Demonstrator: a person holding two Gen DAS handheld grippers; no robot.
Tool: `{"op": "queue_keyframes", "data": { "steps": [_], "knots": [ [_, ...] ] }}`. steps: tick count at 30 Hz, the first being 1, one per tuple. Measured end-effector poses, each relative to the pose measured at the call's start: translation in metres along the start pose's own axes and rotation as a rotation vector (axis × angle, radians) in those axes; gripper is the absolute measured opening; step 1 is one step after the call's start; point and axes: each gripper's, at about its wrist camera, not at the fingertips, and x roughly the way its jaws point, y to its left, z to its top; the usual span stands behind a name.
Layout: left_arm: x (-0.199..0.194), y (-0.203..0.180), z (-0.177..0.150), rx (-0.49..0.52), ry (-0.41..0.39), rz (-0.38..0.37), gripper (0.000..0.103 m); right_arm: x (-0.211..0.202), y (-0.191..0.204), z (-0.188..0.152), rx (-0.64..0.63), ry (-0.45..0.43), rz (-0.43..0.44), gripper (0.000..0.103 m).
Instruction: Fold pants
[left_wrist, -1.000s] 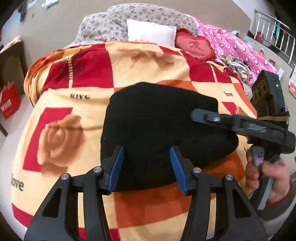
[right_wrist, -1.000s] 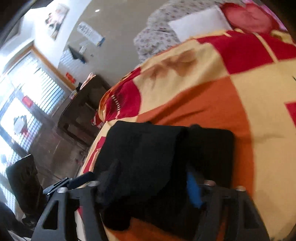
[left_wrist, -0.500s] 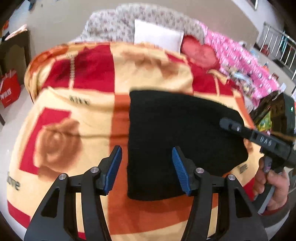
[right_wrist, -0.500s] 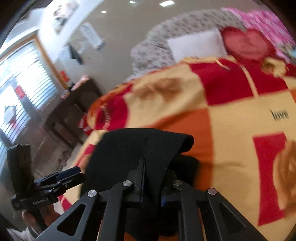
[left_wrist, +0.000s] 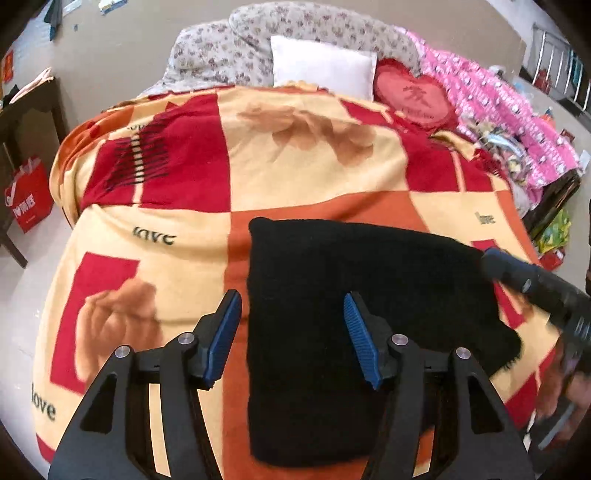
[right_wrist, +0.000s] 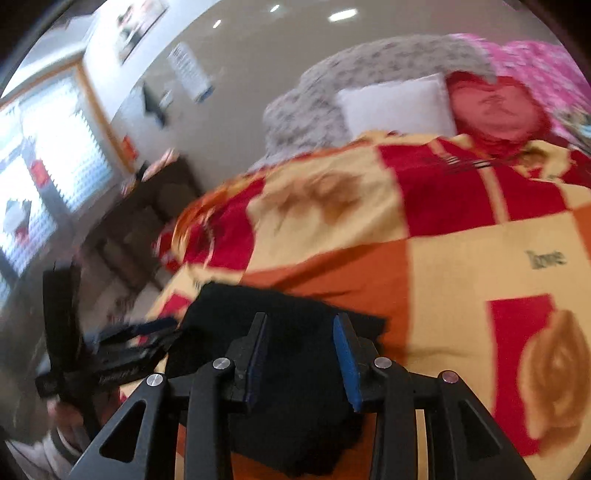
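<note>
Lying flat on the blanket (left_wrist: 314, 177), black pants (left_wrist: 362, 295) form a folded rectangle; both grippers (left_wrist: 291, 336) (right_wrist: 301, 358) gape empty.

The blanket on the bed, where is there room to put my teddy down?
Free patches on the blanket: the wide stretch between the folded black pants and the white pillow, and the left side beside the pants, by the rose print. Crowded: the far right, where pink bedding and the heart cushion pile up.

home bedroom | bed w/ rose blanket (left_wrist: 317, 177), white pillow (left_wrist: 321, 70), heart cushion (left_wrist: 413, 98)
</note>
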Motion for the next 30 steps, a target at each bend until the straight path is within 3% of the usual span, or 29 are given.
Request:
{"op": "queue_keyframes", "data": {
  "steps": [3, 6, 12, 15, 19, 21, 25, 30],
  "knots": [
    [0.018, -0.001, 0.005, -0.01, 0.02, 0.011, 0.067, 0.042, -0.007, 0.001, 0.003, 0.075, -0.059, 0.035],
    [0.026, -0.002, 0.007, -0.02, 0.029, 0.007, 0.071, 0.058, -0.01, 0.008, -0.004, 0.077, -0.07, 0.035],
    [0.022, -0.003, 0.005, -0.022, 0.024, 0.011, 0.071, 0.017, 0.004, 0.008, -0.035, 0.052, -0.065, 0.035],
    [0.02, -0.005, 0.003, -0.02, 0.021, 0.015, 0.071, -0.007, 0.017, -0.008, -0.069, 0.043, -0.077, 0.035],
    [0.02, -0.004, 0.001, -0.036, 0.022, 0.004, 0.071, -0.003, 0.015, -0.047, -0.068, 0.119, -0.131, 0.037],
    [0.02, -0.006, -0.001, -0.037, 0.018, 0.0, 0.071, -0.003, 0.013, -0.058, -0.077, 0.073, -0.148, 0.039],
    [0.016, -0.009, -0.001, -0.028, 0.022, 0.023, 0.071, -0.008, 0.016, -0.049, -0.074, 0.102, -0.15, 0.04],
    [0.005, -0.006, -0.004, -0.037, 0.02, 0.016, 0.071, -0.024, 0.014, -0.039, -0.034, 0.05, -0.121, 0.046]
  ]
}}
